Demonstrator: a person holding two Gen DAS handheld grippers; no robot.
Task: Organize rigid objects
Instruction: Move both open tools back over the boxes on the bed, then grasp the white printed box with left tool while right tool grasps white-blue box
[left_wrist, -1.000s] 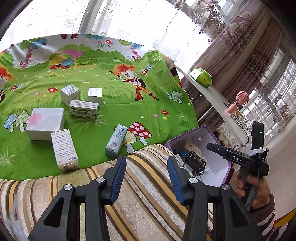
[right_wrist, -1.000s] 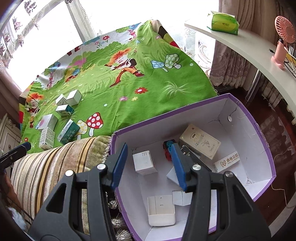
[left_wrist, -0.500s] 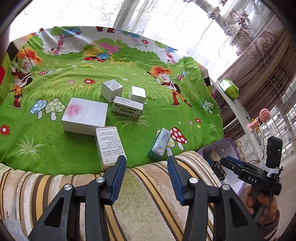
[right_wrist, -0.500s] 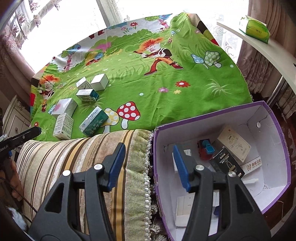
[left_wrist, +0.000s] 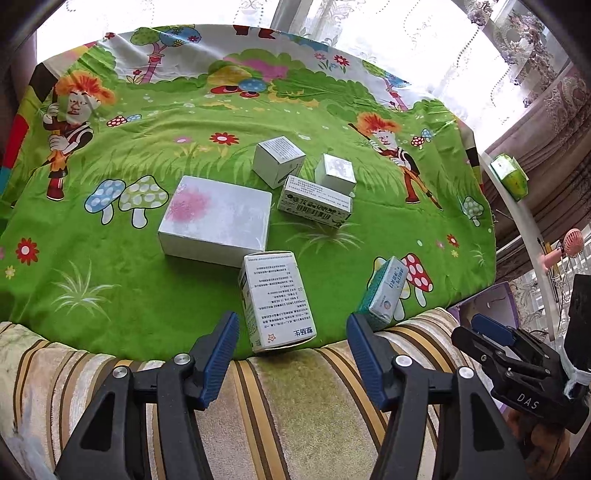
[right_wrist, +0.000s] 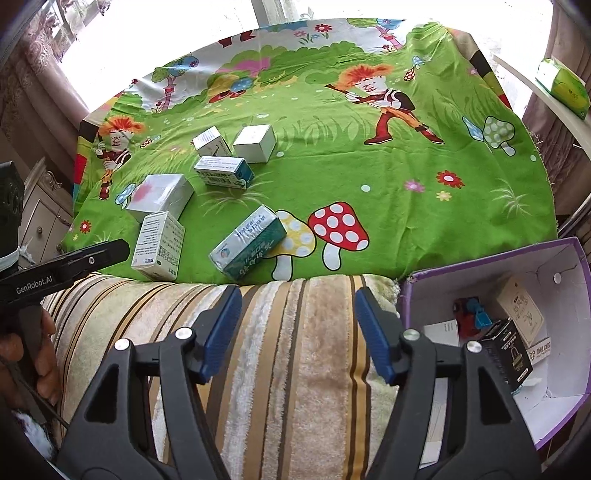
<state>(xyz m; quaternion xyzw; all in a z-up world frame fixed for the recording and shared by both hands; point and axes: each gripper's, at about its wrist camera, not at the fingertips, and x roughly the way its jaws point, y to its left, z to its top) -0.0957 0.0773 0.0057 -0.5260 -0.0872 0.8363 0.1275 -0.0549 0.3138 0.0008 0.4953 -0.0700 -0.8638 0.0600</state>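
Several cartons lie on the green cartoon sheet (left_wrist: 110, 258). A tall white printed box (left_wrist: 275, 299) lies nearest, just beyond my left gripper (left_wrist: 291, 354), whose jaws are opening with nothing between them. A teal and white box (right_wrist: 247, 242) lies ahead of my right gripper (right_wrist: 297, 332), also opening and empty, over the striped blanket (right_wrist: 295, 369). Farther back sit a large silver box (left_wrist: 216, 219), a green-printed box (left_wrist: 314, 201) and two small white cubes (left_wrist: 277, 160) (left_wrist: 334, 173). The purple-edged storage box (right_wrist: 569, 295) at the right holds several items.
A curved white shelf (right_wrist: 535, 92) at the right carries a green tissue pack (right_wrist: 563, 86) and a pink fan (left_wrist: 570, 247). A white cabinet (right_wrist: 40, 218) stands left of the bed. Curtained windows lie behind. The other gripper (left_wrist: 524, 369) shows at the left view's right edge.
Both grippers have swung left, away from the purple-edged box and toward the cartons on the sheet. Their jaws have widened. The tall white box now lies right in front of the left gripper.
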